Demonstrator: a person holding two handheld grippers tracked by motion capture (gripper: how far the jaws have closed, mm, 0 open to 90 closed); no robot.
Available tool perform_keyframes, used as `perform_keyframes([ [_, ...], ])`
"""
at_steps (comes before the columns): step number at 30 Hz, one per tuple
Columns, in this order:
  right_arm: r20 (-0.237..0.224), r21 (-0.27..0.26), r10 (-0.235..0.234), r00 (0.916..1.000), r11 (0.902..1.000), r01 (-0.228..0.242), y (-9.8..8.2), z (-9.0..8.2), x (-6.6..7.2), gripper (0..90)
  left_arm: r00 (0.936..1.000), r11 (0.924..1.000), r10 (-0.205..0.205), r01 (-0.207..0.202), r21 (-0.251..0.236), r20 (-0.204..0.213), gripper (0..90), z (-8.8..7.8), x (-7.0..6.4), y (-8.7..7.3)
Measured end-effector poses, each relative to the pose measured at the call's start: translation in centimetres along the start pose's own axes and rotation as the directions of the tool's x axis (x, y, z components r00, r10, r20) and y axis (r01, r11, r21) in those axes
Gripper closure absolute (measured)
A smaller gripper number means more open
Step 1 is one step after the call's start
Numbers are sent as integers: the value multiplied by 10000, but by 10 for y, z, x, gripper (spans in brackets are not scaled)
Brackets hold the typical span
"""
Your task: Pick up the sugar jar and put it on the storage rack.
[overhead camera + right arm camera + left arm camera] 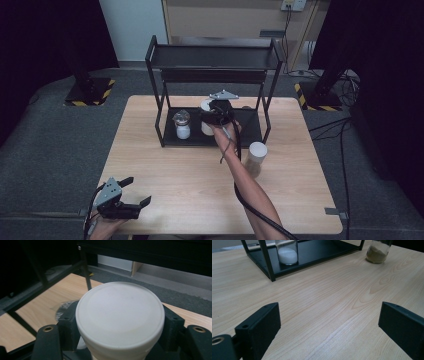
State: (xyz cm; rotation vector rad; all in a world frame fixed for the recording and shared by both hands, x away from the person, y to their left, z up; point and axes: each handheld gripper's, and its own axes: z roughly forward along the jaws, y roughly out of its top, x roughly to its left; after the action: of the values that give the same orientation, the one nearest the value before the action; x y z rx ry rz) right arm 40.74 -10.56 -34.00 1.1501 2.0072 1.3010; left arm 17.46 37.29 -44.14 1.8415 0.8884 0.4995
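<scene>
My right gripper (212, 116) reaches into the lower level of a black two-tier rack (155, 100) and is shut on a white-lidded jar (205, 106). In the right gripper view the jar's round white lid (120, 315) sits between the two black jaws. To its left on the same shelf stands a clear jar of white powder (183, 126) (287, 253). Another white-lidded jar (257, 151), holding brownish powder (377, 253), stands on the table right of the rack. My left gripper (137, 191) (329, 325) rests at the table's near left corner, open, with bare wood between its jaws.
The wooden table (175, 170) stands on grey carpet. The rack's upper shelf (215, 57) overhangs the lower one, and its posts (266, 112) frame the opening. Black stands (87, 87) sit on the floor at both far sides.
</scene>
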Motion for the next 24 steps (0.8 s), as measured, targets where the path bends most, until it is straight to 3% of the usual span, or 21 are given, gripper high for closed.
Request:
perform_keyframes([
  [10, 541, 254, 205, 9983, 9994, -219, -14, 23, 0, 329, 10000, 10000, 12, -12, -16, 31, 33, 1, 0, 0],
  [14, 616, 417, 422, 9972, 9981, -448, -21, 31, -2, 329, 10000, 10000, 35, -35, -2, 37, 33, 1, 0, 0],
  [24, 682, 532, 436, 9967, 9975, -472, -31, 40, -5, 329, 10000, 10000, 52, -52, -7, 50, 33, 1, 0, 0],
])
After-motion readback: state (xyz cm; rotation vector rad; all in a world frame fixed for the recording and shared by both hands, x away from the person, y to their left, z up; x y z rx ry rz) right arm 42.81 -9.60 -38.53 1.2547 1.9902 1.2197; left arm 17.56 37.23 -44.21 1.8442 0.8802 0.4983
